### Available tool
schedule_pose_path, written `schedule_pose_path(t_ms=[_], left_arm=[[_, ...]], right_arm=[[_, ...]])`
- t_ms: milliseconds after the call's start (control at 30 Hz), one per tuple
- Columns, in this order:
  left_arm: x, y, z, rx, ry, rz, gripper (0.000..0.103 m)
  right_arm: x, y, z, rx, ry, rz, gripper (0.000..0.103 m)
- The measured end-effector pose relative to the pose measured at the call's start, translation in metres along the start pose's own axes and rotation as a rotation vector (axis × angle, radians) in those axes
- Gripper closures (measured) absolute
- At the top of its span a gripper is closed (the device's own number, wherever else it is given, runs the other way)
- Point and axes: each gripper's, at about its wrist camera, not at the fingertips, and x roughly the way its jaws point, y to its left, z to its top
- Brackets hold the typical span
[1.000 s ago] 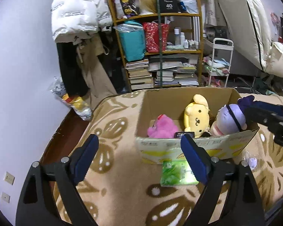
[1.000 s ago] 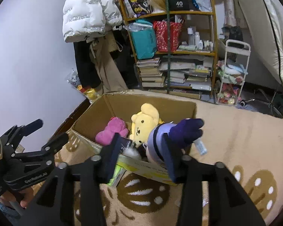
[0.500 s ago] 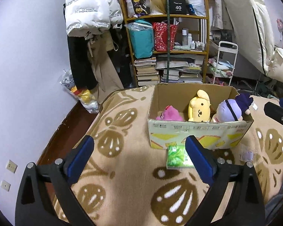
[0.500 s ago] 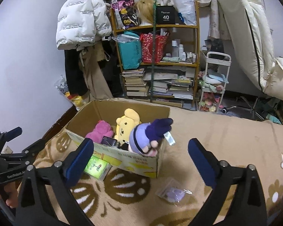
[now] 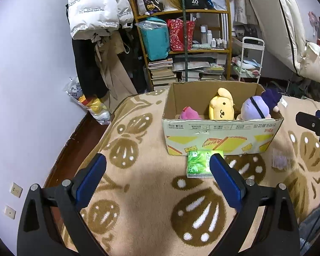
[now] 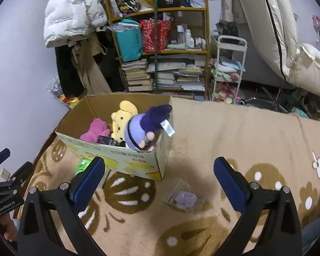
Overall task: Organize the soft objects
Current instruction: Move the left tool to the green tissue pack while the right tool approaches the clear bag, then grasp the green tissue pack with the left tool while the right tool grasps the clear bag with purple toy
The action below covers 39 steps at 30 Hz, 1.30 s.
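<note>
Left tongs (image 5: 157,175) are hanging wide and empty above the green packet (image 5: 199,163) lying against the cardboard box (image 5: 219,137); the purple plush (image 6: 143,125) is sitting inside it, its corner propping it, with right tongs (image 6: 159,178) gaping empty nearby.

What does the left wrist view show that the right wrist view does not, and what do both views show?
Only the left wrist view shows the whole green packet lying flat before the box, and the wall sockets. Only the right wrist view shows the small purple toy in a clear bag sharply, and the dark item beside the pink plush. Both show the box holding pink, yellow and purple plush, on the blanket.
</note>
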Motion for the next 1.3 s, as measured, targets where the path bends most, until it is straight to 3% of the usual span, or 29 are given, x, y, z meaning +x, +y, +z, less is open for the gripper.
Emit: schedule_pose_path(t_ms=[567,1067,1300], left_arm=[[0.028,-0.007,-0.002,-0.014,0.032,-0.01,0.007],[0.056,-0.039,-0.003,0.054,0.036,-0.061,0.007],[0.084,-0.048,-0.018,0.055,0.093,-0.07,0.007]], right_arm=[[0.039,-0.021,-0.009,0.075,0.138,-0.142,0.0],[0.074,-0.027,-0.024,0.117,0.244,-0.173,0.0],[0.1,-0.035,-0.035,0.145,0.311,-0.218,0.0]])
